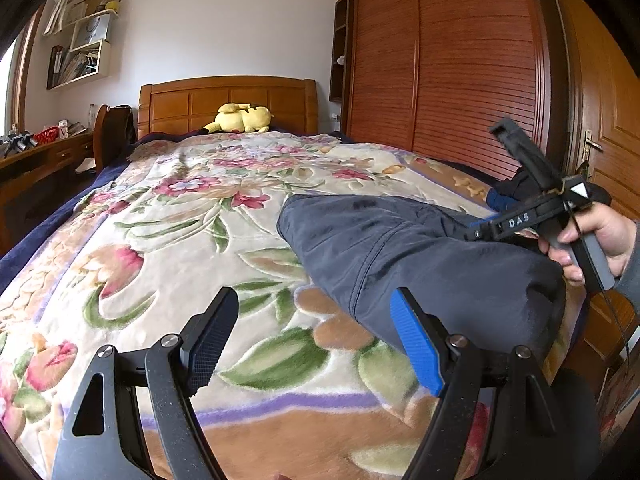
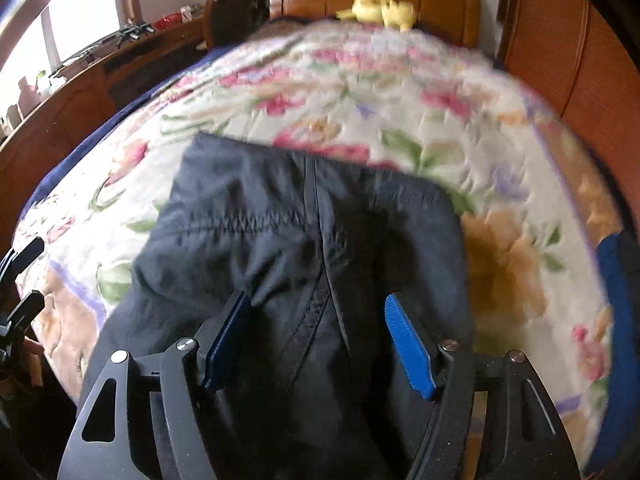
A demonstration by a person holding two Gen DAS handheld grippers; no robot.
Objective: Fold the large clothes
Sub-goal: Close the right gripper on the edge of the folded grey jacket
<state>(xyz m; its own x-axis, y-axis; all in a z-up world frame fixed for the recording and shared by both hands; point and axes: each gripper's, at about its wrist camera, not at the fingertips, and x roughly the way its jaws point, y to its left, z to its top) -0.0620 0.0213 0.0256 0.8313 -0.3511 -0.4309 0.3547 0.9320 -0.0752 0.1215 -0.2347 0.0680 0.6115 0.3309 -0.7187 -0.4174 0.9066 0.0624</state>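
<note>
Left gripper [image 1: 316, 340] fingers wide apart, empty, over floral blanket [image 1: 160, 240]; right gripper [image 2: 320, 344] fingers spread above dark garment [image 2: 280, 220].

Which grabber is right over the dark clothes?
The right gripper: its open fingers straddle the dark navy garment. The left gripper, also open, hangs over bare floral blanket beside it.

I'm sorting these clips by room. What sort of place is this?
A home bedroom: a bed with a wooden headboard and floral blanket, a yellow plush toy by it, and a wooden wardrobe alongside.
</note>
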